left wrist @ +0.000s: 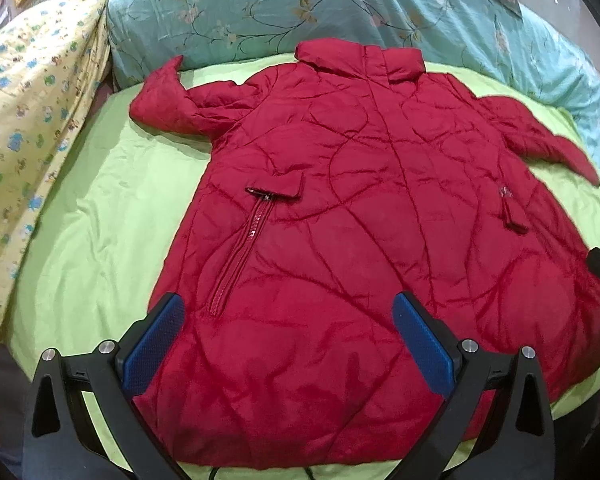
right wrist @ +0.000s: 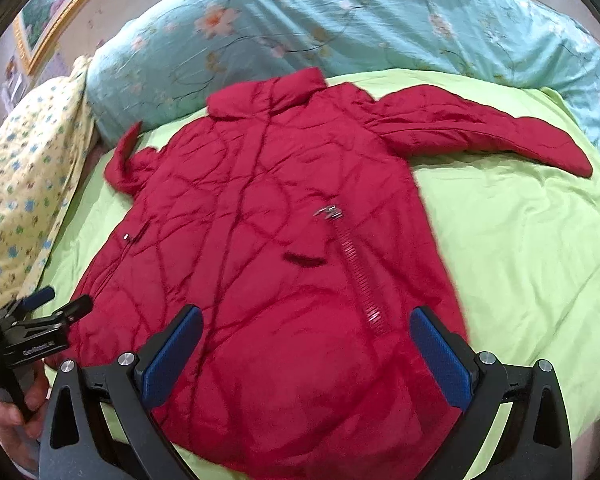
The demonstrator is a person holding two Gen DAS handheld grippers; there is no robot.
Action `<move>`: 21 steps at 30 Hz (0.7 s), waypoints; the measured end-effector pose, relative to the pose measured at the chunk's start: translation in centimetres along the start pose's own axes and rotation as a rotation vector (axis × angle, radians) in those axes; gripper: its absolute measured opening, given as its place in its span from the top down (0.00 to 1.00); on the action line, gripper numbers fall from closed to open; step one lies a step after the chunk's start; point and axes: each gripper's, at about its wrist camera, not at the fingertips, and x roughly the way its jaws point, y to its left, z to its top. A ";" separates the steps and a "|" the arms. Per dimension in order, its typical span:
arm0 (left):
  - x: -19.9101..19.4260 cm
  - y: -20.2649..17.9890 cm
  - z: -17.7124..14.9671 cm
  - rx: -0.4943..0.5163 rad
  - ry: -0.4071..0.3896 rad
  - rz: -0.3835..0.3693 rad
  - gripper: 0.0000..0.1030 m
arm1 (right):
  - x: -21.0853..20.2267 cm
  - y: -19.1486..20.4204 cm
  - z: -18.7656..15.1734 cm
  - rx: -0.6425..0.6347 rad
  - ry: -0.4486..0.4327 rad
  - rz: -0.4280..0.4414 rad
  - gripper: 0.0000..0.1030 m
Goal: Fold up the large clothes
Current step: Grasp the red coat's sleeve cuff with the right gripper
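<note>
Person's hand (right wrist: 10, 412) visible from right wrist only.

Both wrist views, above hem, collarward

Red padded coat (left wrist: 364, 216) flat on green sheet (left wrist: 100, 208), left gripper (left wrist: 288, 336) fingers apart above hem.

Rig hardware, both wrist views.

My left gripper (left wrist: 288, 340) and right gripper (right wrist: 306, 354) look alike: black angular frames with triangular cut-outs, round silver screw heads at the pivots, and flat fingers (left wrist: 156, 344) faced with blue dimpled pads. In the right wrist view I also see the left unit from the side, black body with small white lettering, blue pad tip, above a hand (right wrist: 18, 416).
</note>
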 end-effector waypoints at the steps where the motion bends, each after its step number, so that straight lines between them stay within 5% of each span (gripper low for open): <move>1: 0.1 0.2 0.2 -0.009 0.000 -0.008 0.00 | 0.1 -0.7 0.4 0.013 -0.006 -0.006 0.00; 13: 0.8 3.0 4.4 -0.094 -0.033 -0.009 0.00 | 1.1 -14.0 5.7 0.266 -0.133 -0.044 0.04; 21: 1.7 2.6 6.4 -0.107 -0.056 -0.038 0.00 | 3.6 -24.0 8.7 0.484 -0.179 -0.045 0.35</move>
